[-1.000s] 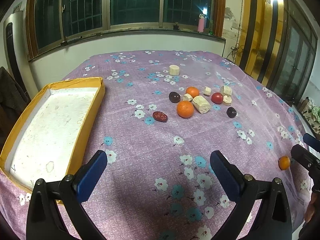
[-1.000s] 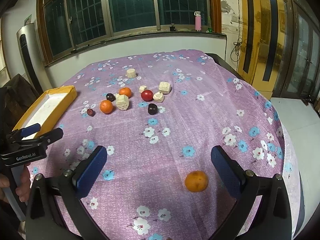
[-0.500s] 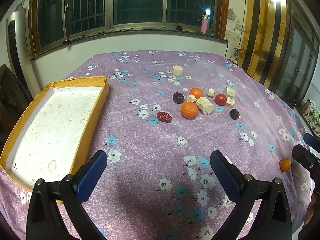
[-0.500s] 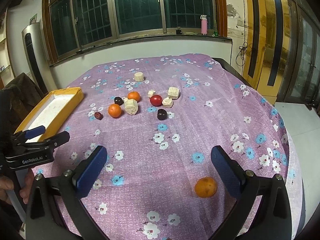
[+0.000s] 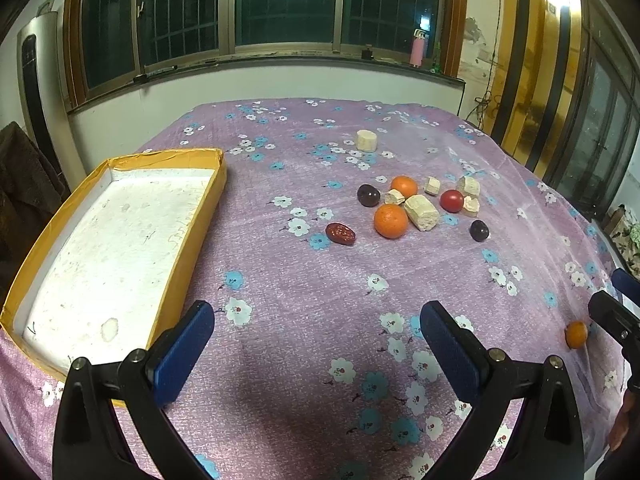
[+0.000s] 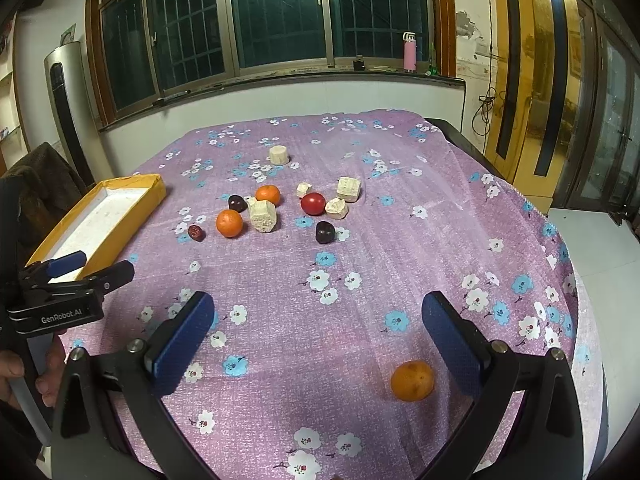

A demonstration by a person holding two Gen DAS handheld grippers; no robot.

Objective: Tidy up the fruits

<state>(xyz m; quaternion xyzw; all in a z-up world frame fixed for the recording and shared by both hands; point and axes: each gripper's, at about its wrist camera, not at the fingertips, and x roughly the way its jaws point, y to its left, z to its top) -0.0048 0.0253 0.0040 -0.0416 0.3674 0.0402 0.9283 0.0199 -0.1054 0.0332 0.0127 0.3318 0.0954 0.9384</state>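
Observation:
A cluster of fruit lies mid-table: two oranges (image 5: 391, 221) (image 5: 404, 186), a red tomato (image 5: 451, 200), two dark plums (image 5: 368, 195) (image 5: 479, 230) and a red date (image 5: 340, 233). A lone orange (image 6: 412, 380) sits near the table's right edge, just inside my right gripper's right finger. My right gripper (image 6: 316, 336) is open above the cloth. My left gripper (image 5: 316, 338) is open too, next to the yellow tray (image 5: 200, 216) with its white floor. Neither holds anything.
Several beige foam chunks (image 5: 421, 212) lie among the fruit, one round piece (image 5: 367, 140) farther back. The purple flowered cloth (image 5: 304, 280) covers the table. A wall with windows stands behind, a dark garment (image 6: 44, 176) at left, and the table edge drops off at right.
Both grippers have drawn back and risen slightly, so the table's contents look smaller and lower in both views. The fruit has not moved. Both grippers stay open.

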